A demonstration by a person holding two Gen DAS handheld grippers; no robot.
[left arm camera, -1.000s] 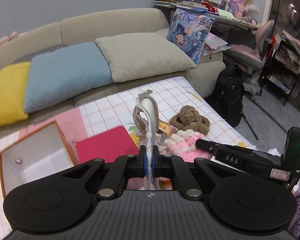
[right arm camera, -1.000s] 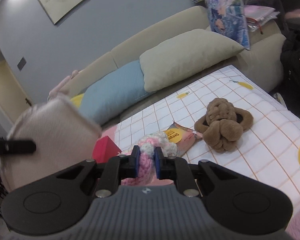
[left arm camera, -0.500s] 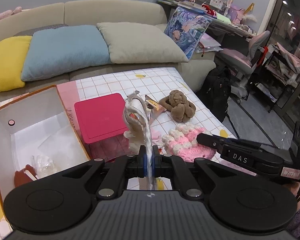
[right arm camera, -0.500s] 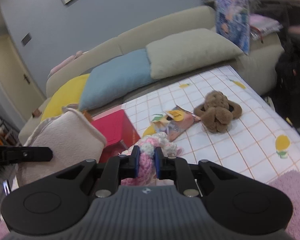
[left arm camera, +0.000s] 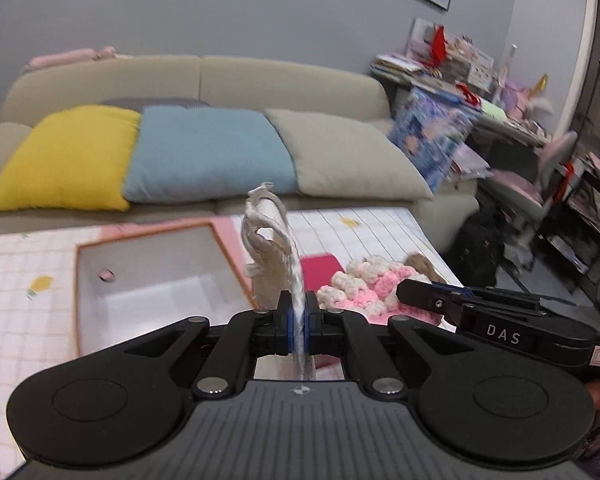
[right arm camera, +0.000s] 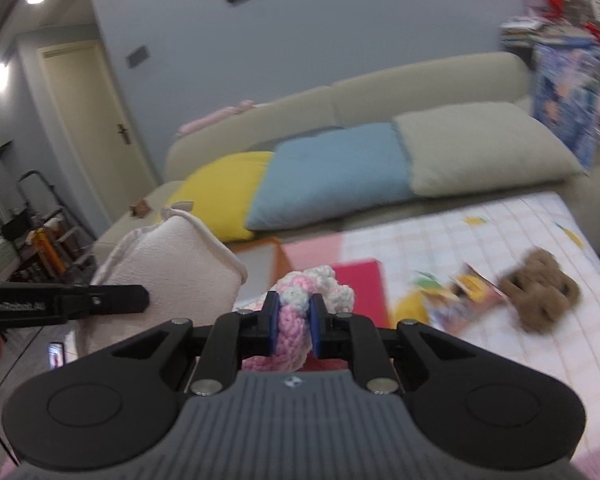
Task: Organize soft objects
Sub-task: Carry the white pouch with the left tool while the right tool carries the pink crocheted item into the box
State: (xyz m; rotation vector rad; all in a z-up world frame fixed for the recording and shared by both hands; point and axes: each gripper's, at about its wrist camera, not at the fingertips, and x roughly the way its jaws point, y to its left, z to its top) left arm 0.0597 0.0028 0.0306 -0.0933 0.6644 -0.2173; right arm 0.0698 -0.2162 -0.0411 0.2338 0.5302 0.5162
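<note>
My left gripper (left arm camera: 299, 312) is shut on a cream soft pouch (left arm camera: 270, 240) and holds it in the air; the pouch also shows broadside in the right wrist view (right arm camera: 172, 268). My right gripper (right arm camera: 294, 312) is shut on a pink-and-white crocheted piece (right arm camera: 300, 308), also lifted; it shows in the left wrist view (left arm camera: 364, 284) to the right of the pouch. An open orange-rimmed white box (left arm camera: 156, 284) lies on the checked cloth, below and left of the pouch. A brown knotted plush (right arm camera: 540, 292) lies on the cloth at the right.
A red lid (right arm camera: 360, 284) lies next to the box. A snack packet (right arm camera: 468, 296) lies beside the brown plush. A sofa with yellow (left arm camera: 64, 156), blue and beige cushions stands behind the table. A cluttered desk and chair (left arm camera: 532, 184) are at the right.
Both grippers have swung left and tilted up, carrying their objects. The box now sits nearer the middle of the left view; the brown plush has slid to the right edge.
</note>
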